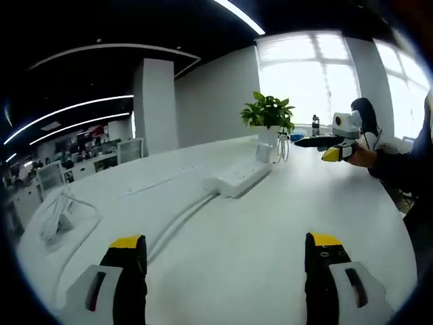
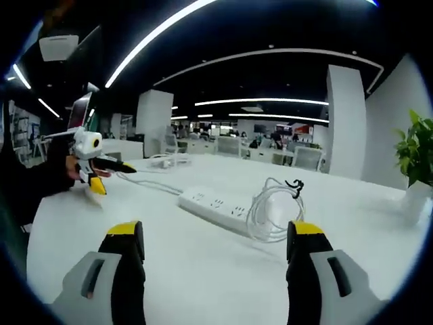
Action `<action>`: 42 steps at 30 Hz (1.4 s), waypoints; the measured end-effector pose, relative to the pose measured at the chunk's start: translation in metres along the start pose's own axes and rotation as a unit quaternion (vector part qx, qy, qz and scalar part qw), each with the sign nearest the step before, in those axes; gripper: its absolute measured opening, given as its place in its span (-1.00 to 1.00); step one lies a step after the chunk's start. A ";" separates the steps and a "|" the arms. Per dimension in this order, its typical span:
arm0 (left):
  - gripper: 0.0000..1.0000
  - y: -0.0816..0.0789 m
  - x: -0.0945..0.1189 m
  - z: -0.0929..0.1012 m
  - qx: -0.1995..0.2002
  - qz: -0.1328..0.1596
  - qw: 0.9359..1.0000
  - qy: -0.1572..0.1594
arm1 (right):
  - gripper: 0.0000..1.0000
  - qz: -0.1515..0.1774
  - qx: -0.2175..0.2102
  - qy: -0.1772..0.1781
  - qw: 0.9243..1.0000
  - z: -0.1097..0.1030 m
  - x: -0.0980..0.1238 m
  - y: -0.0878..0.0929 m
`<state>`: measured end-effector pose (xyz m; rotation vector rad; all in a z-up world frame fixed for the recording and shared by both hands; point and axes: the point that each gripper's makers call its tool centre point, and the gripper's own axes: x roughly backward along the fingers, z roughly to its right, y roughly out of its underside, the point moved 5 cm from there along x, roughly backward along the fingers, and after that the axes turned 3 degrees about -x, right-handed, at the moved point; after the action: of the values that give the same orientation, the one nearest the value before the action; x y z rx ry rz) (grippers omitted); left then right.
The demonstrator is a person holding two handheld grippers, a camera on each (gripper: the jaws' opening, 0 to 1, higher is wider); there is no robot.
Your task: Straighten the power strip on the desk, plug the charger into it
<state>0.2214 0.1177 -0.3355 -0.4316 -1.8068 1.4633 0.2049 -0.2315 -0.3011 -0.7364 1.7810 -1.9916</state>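
Observation:
A white power strip [image 1: 237,178] lies at an angle on the white desk [image 1: 270,237], and its cable [image 1: 177,220] runs back toward me. Just past its far end stands a white charger brick [image 1: 264,152] with a coiled white cord [image 1: 283,147]. In the right gripper view the strip [image 2: 213,202] lies ahead and the cord coil [image 2: 272,206] rests against its right end. My left gripper [image 1: 225,256] hangs open over the desk, well short of the strip. My right gripper [image 2: 216,252] is open too, with nothing between its jaws. Each gripper also shows in the other's view, right [image 1: 323,144] and left [image 2: 101,169].
A potted green plant [image 1: 269,112] stands behind the charger, near the window. Another bundle of white cable [image 1: 57,217] lies at the desk's left edge. A person's hand and dark sleeve [image 1: 396,169] hold the right gripper. Office desks and chairs [image 2: 230,145] fill the background.

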 end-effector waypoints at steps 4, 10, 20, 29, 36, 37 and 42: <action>0.99 -0.005 -0.002 0.002 -0.006 -0.001 1.000 0.004 | 0.69 0.001 -0.003 0.002 1.000 -0.002 0.000 0.004; 0.98 -0.018 -0.013 0.003 -0.023 -0.007 1.000 0.011 | 0.70 0.006 -0.008 0.004 1.000 -0.004 0.004 -0.006; 0.99 -0.039 -0.037 0.005 -0.030 -0.002 0.999 0.021 | 0.69 0.004 -0.012 0.000 1.000 -0.005 0.013 -0.014; 0.99 -0.047 -0.054 0.012 -0.048 -0.022 0.998 0.039 | 0.67 0.008 -0.020 -0.005 1.000 -0.006 0.018 -0.011; 0.99 -0.047 -0.063 0.013 -0.055 -0.031 0.997 0.045 | 0.65 0.012 -0.031 -0.012 0.999 -0.009 0.020 -0.010; 0.99 -0.047 -0.064 0.013 -0.056 -0.030 0.997 0.048 | 0.64 0.012 -0.030 -0.012 0.999 -0.009 0.020 -0.010; 0.99 -0.050 -0.074 0.013 -0.061 -0.036 0.996 0.059 | 0.61 0.009 -0.024 -0.017 1.000 -0.010 0.022 -0.007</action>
<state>0.2702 0.0451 -0.3150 -0.4985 -1.8046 1.2582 0.1822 -0.2355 -0.2914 -0.7619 1.8158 -1.9189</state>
